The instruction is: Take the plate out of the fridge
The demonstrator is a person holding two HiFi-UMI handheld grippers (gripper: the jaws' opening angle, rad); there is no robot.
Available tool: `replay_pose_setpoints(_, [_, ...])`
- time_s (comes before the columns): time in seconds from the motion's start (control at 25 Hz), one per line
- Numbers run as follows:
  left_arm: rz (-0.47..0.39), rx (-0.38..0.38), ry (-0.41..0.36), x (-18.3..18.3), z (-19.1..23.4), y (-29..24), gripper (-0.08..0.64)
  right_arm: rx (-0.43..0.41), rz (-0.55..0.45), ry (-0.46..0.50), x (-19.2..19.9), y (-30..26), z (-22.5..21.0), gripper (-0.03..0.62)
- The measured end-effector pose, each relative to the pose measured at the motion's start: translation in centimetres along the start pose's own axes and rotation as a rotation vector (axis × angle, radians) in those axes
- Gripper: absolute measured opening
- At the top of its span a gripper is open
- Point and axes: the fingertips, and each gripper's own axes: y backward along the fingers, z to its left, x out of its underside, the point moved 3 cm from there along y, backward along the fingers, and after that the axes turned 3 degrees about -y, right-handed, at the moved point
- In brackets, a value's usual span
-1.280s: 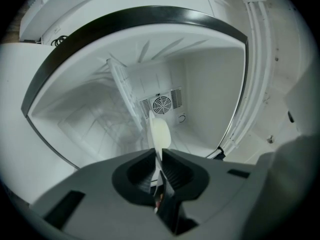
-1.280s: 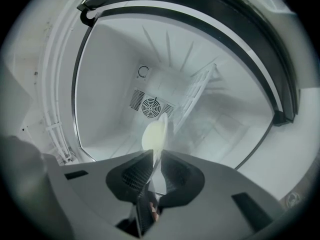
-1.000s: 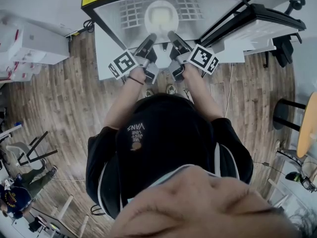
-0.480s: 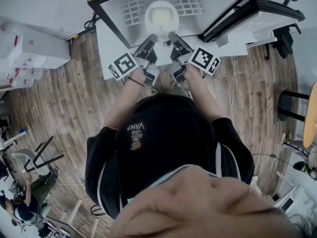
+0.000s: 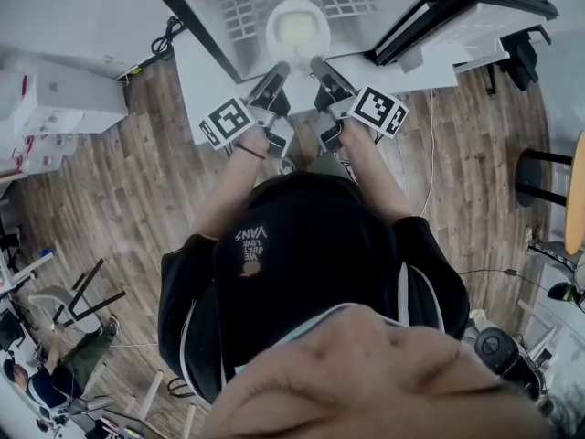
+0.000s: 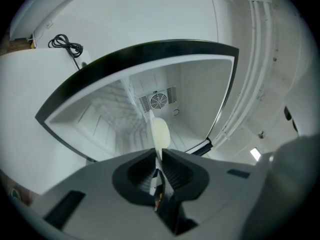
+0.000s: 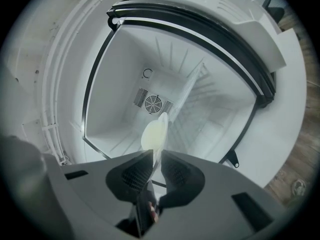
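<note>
Wood-plank floor (image 5: 119, 190) spans the frame; standing on it are the open white fridge (image 5: 239, 21) at top centre, white boxes (image 5: 55, 94) at upper left and a black stool (image 5: 535, 179) at the right edge, with a thin cable (image 5: 430, 149) lying between fridge and stool

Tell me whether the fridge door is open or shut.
Open. The fridge door is swung aside, and both gripper views look straight into the interior, to the fan on the back wall.
</note>
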Motion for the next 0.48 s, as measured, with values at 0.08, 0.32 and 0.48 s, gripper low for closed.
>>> replay_pose_setpoints(0.08, [0.0, 0.003, 0.0, 0.2, -0.1, 0.1, 0.048, -0.001, -0.001, 0.004, 0.1, 0.3, 0.0, 0.055])
replay_pose_setpoints(0.32, [-0.017, -0.002, -0.005, 1.2, -0.8, 0.6, 0.047, -0.013, 0.013, 0.01, 0.2, 1.4, 0.1, 0.055])
replay_pose_setpoints(0.48, [-0.043, -0.01, -0.013, 2.0, -1.6, 0.8, 0.046, -0.028, 0.037, 0.014, 0.0, 2.3, 0.2, 0.057])
